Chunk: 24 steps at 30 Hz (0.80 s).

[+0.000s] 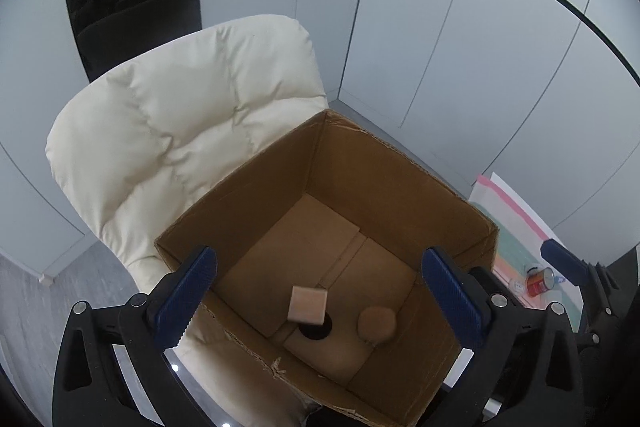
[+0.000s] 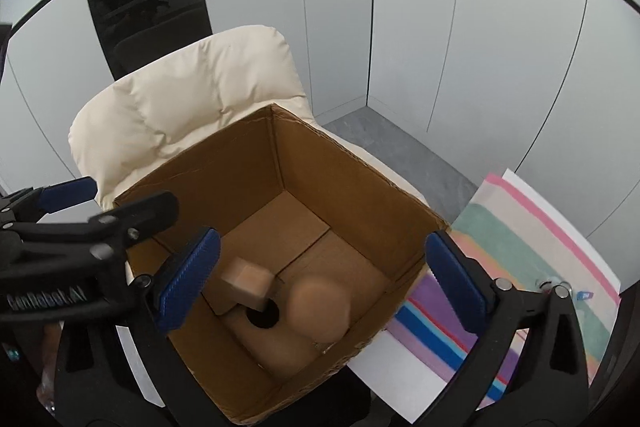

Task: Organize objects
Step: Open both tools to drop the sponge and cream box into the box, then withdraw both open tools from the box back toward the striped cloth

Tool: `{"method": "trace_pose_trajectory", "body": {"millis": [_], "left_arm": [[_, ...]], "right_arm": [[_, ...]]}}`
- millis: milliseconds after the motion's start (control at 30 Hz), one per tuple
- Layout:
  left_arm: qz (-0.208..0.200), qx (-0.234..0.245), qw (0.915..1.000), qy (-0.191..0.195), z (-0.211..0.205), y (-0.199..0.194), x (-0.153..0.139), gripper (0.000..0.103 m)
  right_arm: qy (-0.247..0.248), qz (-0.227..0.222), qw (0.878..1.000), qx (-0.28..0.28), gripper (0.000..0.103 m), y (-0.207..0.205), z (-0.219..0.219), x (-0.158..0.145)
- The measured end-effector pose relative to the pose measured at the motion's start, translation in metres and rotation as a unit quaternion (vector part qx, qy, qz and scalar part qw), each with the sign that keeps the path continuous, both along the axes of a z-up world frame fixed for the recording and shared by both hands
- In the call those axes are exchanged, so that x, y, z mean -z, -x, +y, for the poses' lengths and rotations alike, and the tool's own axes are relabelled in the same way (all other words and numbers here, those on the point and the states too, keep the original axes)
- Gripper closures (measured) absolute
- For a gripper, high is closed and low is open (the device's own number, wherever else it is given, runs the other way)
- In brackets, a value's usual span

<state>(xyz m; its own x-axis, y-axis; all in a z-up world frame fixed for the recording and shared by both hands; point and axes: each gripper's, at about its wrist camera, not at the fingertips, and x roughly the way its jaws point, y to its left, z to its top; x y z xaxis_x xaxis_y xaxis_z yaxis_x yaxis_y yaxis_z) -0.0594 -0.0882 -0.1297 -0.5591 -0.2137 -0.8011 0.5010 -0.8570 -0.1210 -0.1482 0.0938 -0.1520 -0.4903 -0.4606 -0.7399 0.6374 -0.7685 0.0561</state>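
Both grippers over the cardboard box (image 1: pixel 400 163), which sits against a cream cushioned chair (image 1: pixel 180 115). Left gripper (image 1: pixel 320 295) and right gripper (image 2: pixel 324 283) both have jaws spread wide, nothing between the pads. Two pieces are in the box: a pale wooden cube (image 1: pixel 307 304) near the middle, by a round hole (image 2: pixel 262 315) in the floor flaps, and to its right a rounded wooden piece (image 2: pixel 320 307). We'd judge both light, rigid, not fragile. The cube has flat parallel faces, so pinch across two opposite sides; the rounded one looks smooth and curved, likely to slip, so grip across its widest part. Hard to read: the rounded piece is blurred in the right wrist view, so we can't tell whether it rests on the floor or is mid-air, nor its true shape. The cube looks tilted too. A red can (image 1: pixel 540 281) sits on a striped mat (image 2: pixel 532 239) right of the box; fisheye and gripper bodies hide the box's near wall.
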Motion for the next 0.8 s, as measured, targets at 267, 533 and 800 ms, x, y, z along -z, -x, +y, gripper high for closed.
{"method": "trace_pose_trajectory", "body": {"millis": [267,533,800], "left_arm": [[0.005,0.002,1.0000,0.003,0.002,-0.003,-0.003,0.000],[0.010,0.005,0.9999,0.009,0.005,-0.009,-0.011,0.000],[0.014,0.006,0.9997,0.020,0.007,-0.024,-0.027,0.000]], "right_arm": [[0.015,-0.025,0.999,0.028,0.000,0.014,0.018,0.003],[0.013,-0.022,0.999,0.031,0.000,0.009,0.023,-0.004],[0.015,-0.017,0.999,0.034,0.000,-0.001,0.026,-0.018]]}}
